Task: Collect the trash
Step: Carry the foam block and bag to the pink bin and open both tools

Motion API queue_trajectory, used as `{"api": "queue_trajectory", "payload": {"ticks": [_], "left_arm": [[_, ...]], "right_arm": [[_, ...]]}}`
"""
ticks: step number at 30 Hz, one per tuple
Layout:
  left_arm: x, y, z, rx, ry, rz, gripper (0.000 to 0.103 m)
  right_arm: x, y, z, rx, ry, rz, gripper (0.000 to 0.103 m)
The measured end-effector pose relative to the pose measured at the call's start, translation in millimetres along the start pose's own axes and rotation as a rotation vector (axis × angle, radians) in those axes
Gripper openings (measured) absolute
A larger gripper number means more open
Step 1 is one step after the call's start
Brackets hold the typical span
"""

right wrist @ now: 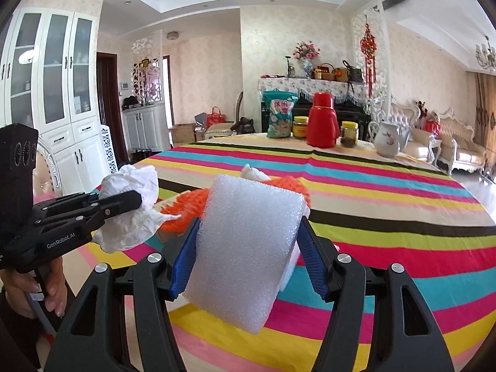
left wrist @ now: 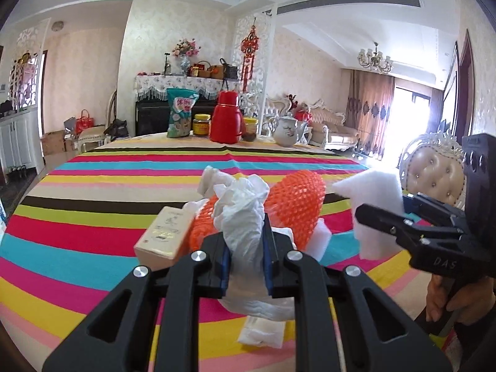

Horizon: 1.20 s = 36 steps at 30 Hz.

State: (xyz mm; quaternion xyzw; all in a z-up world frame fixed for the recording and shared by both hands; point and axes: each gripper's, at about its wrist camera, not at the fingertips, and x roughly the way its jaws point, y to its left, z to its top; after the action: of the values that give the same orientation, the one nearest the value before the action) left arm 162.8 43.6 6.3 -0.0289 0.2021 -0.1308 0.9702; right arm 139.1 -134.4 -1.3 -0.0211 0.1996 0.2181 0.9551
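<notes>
Left tool (left wrist: 246,248) pinched crumpled white tissue wad (left wrist: 245,214); right tool (right wrist: 248,254) clamped white foam block (right wrist: 248,241); both raised clear of striped counter (right wrist: 387,217) for disposal.

"DAS" on right tongs (left wrist: 375,217); "GenRobot.AI" on left tongs (right wrist: 136,200)

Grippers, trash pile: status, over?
Left gripper shut on crumpled tissue. Right gripper shut on white foam block. Orange foam net, small box left on table.
</notes>
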Motion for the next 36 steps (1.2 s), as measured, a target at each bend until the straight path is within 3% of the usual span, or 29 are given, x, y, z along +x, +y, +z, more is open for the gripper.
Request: {"api": "queue_trajectory", "payload": {"ticks": [9,17,26,36], "left_arm": [[-38.4,18.9,-9.2,-0.01,-0.018,0.074,0.017],[-78.3,46.0,-17.7,-0.044,-0.035,0.169,0.017],[-123.2,84.7,-37.1,-0.099,-0.032,0.309,0.017],[-185.3,141.2,-68.0,-0.188,-0.015,0.509,0.018]], "right_arm": [[15.3,27.4,13.4,-0.048,0.025,0.073,0.059],[33.6,79.1,28.3,-0.134,0.033,0.188,0.059],[57.6,135.9,33.1,-0.205,0.062,0.321,0.059],[85.4,224.4,34.9,-0.303,0.131,0.496,0.059]]}}
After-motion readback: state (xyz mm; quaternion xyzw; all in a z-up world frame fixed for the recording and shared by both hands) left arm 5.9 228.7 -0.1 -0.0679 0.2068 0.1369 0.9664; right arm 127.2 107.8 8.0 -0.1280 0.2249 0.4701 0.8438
